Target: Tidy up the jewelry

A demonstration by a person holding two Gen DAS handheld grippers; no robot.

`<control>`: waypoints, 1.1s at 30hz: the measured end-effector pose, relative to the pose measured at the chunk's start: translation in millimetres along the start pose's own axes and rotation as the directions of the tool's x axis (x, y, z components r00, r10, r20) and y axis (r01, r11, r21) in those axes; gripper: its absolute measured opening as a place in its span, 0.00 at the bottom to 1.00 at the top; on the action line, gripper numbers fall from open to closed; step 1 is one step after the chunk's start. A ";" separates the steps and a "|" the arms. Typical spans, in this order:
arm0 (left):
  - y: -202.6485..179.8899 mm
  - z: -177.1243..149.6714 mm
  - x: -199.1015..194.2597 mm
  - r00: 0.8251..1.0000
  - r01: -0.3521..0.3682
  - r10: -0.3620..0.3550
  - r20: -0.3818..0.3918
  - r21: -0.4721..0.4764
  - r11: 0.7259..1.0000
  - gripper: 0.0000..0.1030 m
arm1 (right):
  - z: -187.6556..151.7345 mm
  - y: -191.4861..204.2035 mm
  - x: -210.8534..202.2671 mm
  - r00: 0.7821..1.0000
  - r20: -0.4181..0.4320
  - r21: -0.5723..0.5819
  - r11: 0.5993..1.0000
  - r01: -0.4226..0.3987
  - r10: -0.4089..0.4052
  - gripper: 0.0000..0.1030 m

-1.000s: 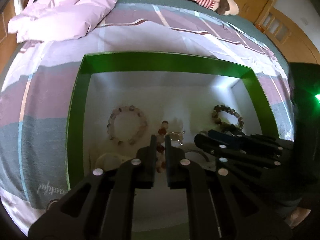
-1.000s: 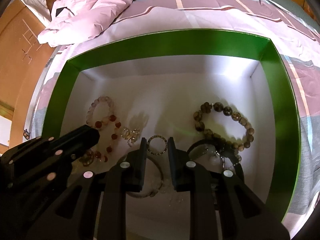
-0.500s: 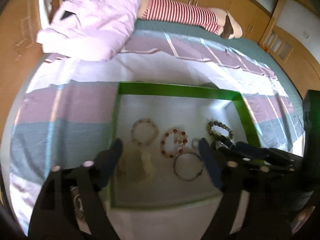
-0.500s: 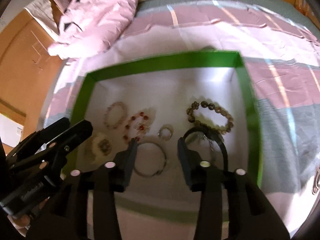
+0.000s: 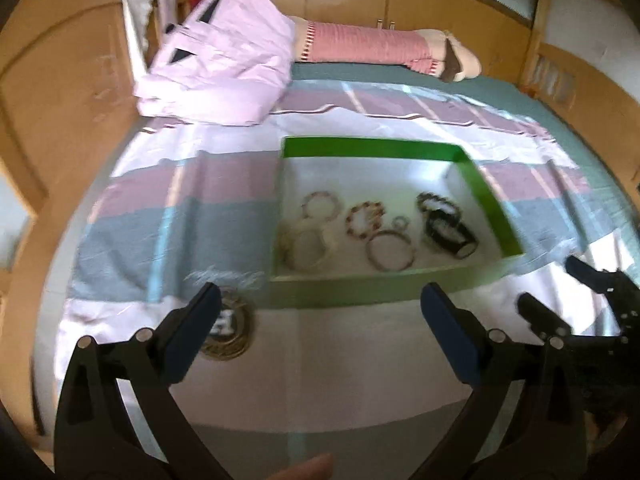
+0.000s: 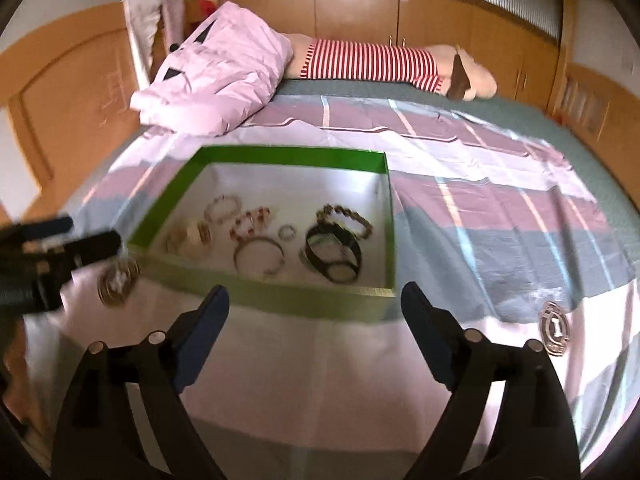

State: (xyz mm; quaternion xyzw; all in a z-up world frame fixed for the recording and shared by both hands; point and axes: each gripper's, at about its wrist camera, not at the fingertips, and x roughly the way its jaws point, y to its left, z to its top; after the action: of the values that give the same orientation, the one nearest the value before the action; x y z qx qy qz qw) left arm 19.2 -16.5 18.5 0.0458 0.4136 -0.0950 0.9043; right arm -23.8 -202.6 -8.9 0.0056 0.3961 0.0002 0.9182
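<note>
1. Nearest your cameras, both sets of jaws have changed most: a second ago each pair sat nearly together down inside the box, and now your left gripper (image 5: 320, 308) and right gripper (image 6: 314, 308) stand wide apart and are still opening, with nothing between them.
2. Below your left gripper lies bare bed sheet (image 5: 320, 360); a round medallion (image 5: 228, 330) rests on it just beside the left finger, outside the box.
3. By your right gripper a second, badge-shaped piece (image 6: 555, 330) lies on the sheet, to the right of the box and apart from it.
4. Both views have pulled back and up since the earlier frames, so the whole green-walled box (image 6: 280, 300) now shows, where before its white floor filled the picture.
5. Inside it the jewelry lies spread out: a plain bangle (image 6: 259, 258) at the near side, a black watch (image 6: 334, 258) right of it, a red bead bracelet (image 6: 250, 222), a small ring (image 6: 287, 232), a brown bead bracelet (image 6: 346, 218), a pale bracelet (image 6: 223, 206) and a cream cluster (image 6: 188, 238) at the left.
6. Between you and the pieces stands the box's near wall.
7. Farther off, a pink quilt (image 6: 216, 76) and a striped plush toy (image 6: 372, 65) lie at the head of the bed.
</note>
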 end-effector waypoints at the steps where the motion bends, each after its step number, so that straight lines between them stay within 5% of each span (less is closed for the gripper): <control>1: 1.2 -5.7 -0.9 1.000 -0.007 0.007 0.002 0.001 1.000 0.98 | -3.6 -0.9 0.6 1.000 -0.011 -0.002 1.000 -0.015 0.015 0.86; 6: 13.6 -19.8 -1.3 1.000 0.000 0.001 0.026 -0.048 0.999 0.98 | -4.2 -3.2 -0.6 0.997 -0.030 0.018 0.998 -0.064 0.065 0.86; 11: 8.6 -20.1 -2.5 0.996 -0.033 0.034 0.080 -0.010 0.999 0.98 | -5.5 -8.6 3.5 0.991 -0.068 0.069 0.991 -0.111 0.116 0.86; 16: 1.7 -20.5 0.4 0.998 0.004 -0.005 0.064 0.023 1.000 0.98 | -4.9 -17.8 14.2 0.985 -0.109 0.126 0.985 -0.120 0.133 0.86; 33: -0.9 -22.6 6.0 0.999 -0.027 0.026 0.047 0.023 0.999 0.98 | -6.5 -14.6 13.1 0.986 -0.108 0.110 0.988 -0.112 0.124 0.86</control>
State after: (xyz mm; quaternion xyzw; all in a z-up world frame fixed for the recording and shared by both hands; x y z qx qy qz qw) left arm 6.2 -14.6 -0.9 0.0598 0.3904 -0.0891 0.9144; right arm -19.6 -217.1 -23.1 0.0768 0.4465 0.0342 0.8908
